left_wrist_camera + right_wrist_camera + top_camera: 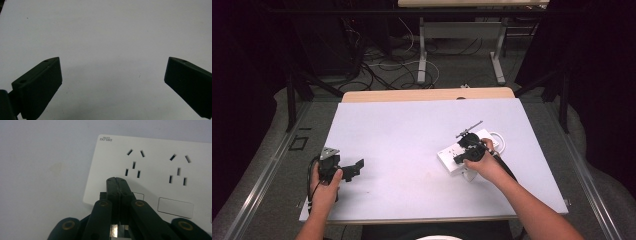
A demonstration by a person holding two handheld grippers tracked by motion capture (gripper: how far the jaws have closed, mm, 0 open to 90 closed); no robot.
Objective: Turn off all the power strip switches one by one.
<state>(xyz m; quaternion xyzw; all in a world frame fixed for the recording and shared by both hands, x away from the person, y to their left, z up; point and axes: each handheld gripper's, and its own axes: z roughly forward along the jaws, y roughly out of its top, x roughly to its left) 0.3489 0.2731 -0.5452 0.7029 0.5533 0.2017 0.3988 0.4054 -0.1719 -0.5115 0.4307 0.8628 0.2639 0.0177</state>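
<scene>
The worktop (pixel 412 130) is a wide pale sheet, bare apart from a white power strip (pixel 462 150) on the person's right side, its white cord looping off behind it. In the right gripper view the strip (pixel 160 162) lies just ahead of the jaws, running off to their right, with two sets of socket slots beyond the tips and a rocker switch (pixel 175 207) to the right of them.

The work in hand looks like pressing a switch on the strip. The right gripper (pixel 469 148) is brought down over it, and its jaws are closed flat against each other with nothing between them, so it serves as a prod, not a clamp. The joined tips (pixel 117 182) sit over the strip's near edge, covering most of another switch (pixel 139 196) whose outline peeks out just right of them. Whether they actually press on it or hover just above I cannot tell, nor whether the switch has gone over yet. My guess is the approach is done and the push itself is either happening or still to come.

The left gripper (pixel 343 170) waits well apart, near the opposite edge of the worktop. Its jaws stand wide open, holding nothing and touching nothing; between them (pixel 112 75) is plain worktop surface.
</scene>
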